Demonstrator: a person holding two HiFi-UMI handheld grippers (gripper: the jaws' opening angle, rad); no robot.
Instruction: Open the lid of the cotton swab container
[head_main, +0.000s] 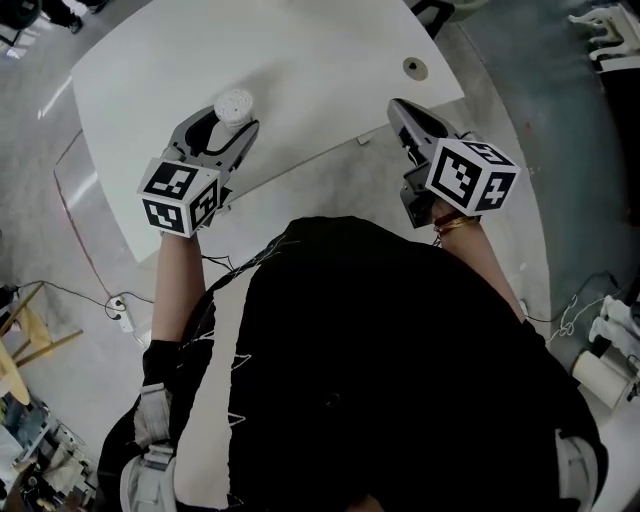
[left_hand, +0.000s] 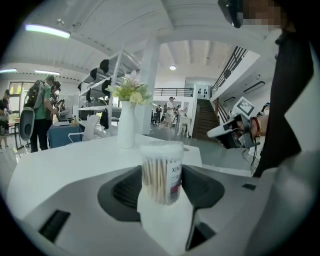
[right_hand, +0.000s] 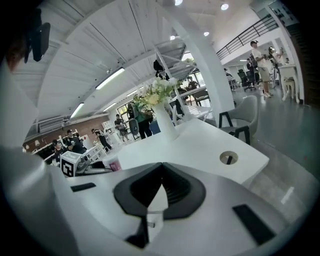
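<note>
Container: clear cylindrical plastic cotton swab container (left_hand: 161, 172), wooden-stemmed swabs packed upright, dark red label on its right side. In the head view it sits at 11 o'clock from frame centre, over the near part of the table. Whether its base touches the top cannot be told.
Lid: round pale lid (head_main: 234, 102), seated on the container, closed.
Left gripper: left gripper (head_main: 222, 130) has wide-set jaws with dark pads against both sides of the container, gripping it upright.
Right gripper: right gripper (head_main: 403, 108) has its jaws together with nothing between them. It is at 1 o'clock in the head view, by the table's near edge, well apart from the container.
Table: white table with rounded corners (head_main: 300, 60); round cable hole (head_main: 415, 68) at 12 o'clock of the right gripper.
Background: white vase of pale flowers (left_hand: 126, 125) at 11 o'clock of the container, left gripper view.
</note>
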